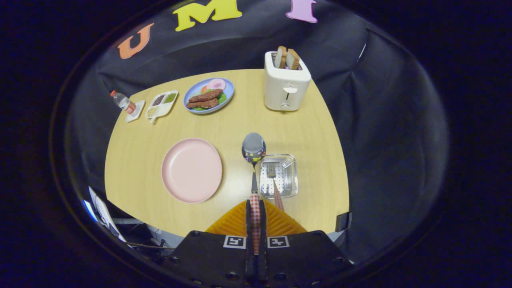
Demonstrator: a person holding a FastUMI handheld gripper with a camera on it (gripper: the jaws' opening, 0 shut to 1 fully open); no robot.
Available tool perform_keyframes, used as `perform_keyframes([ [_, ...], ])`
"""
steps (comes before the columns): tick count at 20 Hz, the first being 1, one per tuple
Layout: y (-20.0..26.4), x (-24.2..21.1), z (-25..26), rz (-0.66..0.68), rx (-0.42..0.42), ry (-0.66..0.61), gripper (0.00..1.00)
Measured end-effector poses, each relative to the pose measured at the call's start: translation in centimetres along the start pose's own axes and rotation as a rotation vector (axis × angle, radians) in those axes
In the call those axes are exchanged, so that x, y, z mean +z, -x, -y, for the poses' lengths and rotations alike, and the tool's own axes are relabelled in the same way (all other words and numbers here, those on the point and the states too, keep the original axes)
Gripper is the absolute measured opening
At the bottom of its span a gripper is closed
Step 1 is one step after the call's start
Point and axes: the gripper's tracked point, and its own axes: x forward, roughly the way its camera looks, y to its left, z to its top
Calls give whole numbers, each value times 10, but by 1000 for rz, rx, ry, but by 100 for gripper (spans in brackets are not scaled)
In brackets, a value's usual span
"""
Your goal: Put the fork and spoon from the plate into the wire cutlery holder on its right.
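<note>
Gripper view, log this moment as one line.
gripper shut on spoon | fork in wire cutlery holder | pink plate bare | spoon next into holder

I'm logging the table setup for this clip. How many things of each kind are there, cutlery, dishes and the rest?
Cutlery: 2, the spoon clamped between the fingers and the fork in the wire holder
Dishes: 4, pink plate, blue food plate, divided tray, small white dish
Holder: 1
Toaster: 1
Bottle: 1
Total: 9

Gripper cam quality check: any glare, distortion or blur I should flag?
Gripper view: strong fisheye, table edge bows; spoon bowl mirrors the room; gripper, shut on the spoon handle, looks soft up close; wire cutlery holder with the fork glints; lighting even, shadows faint.
</note>
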Motion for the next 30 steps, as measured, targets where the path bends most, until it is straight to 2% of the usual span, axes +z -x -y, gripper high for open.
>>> perform_keyframes([
  [4,2,-10,33,-63,-23,1,4],
  [10,-16,-34,47,-265,0,12,5],
  [16,-39,-14,57,-337,-18,56,4],
  [20,-49,-18,51,-477,11,107,4],
  [26,-62,-7,51,-541,9,170,6],
  [30,-69,-1,56,-571,8,169,6],
])
